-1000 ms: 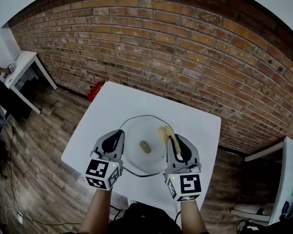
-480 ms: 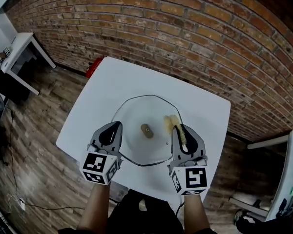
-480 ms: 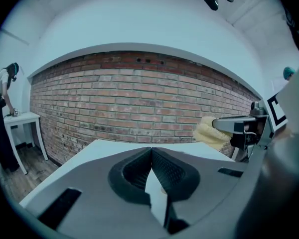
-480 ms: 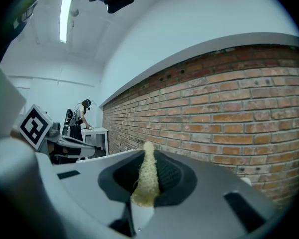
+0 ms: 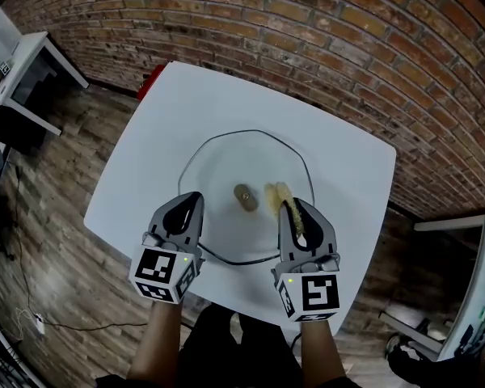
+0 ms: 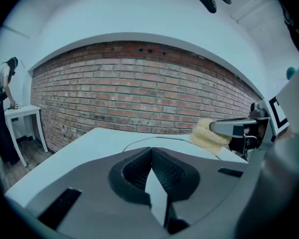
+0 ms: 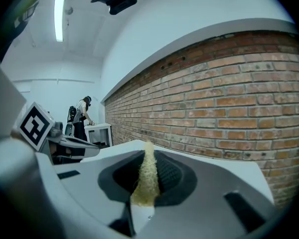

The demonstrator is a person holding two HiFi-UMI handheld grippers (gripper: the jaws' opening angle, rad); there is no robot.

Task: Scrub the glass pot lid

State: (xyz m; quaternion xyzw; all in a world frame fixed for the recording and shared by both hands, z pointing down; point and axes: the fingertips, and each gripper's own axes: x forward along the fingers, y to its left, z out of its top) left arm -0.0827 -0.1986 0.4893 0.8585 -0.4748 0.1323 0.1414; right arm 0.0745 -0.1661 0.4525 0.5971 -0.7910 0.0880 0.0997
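The glass pot lid lies flat on the white table, its brown knob in the middle. My right gripper is shut on a yellow sponge, which rests on the glass just right of the knob. That sponge stands pinched between the jaws in the right gripper view and shows in the left gripper view. My left gripper is shut, its tips at the lid's near-left rim; whether they pinch the rim I cannot tell. The lid's edge curves just past the left gripper.
A brick wall runs behind the table. A red object sits on the wooden floor by the far left corner. A small white side table stands at the left, with a person beside it. More white furniture stands at the right.
The sponge has slid from the lid's far right part back toward me, to beside the knob. The left gripper stays at the lid's left rim. The head view has tipped further down.
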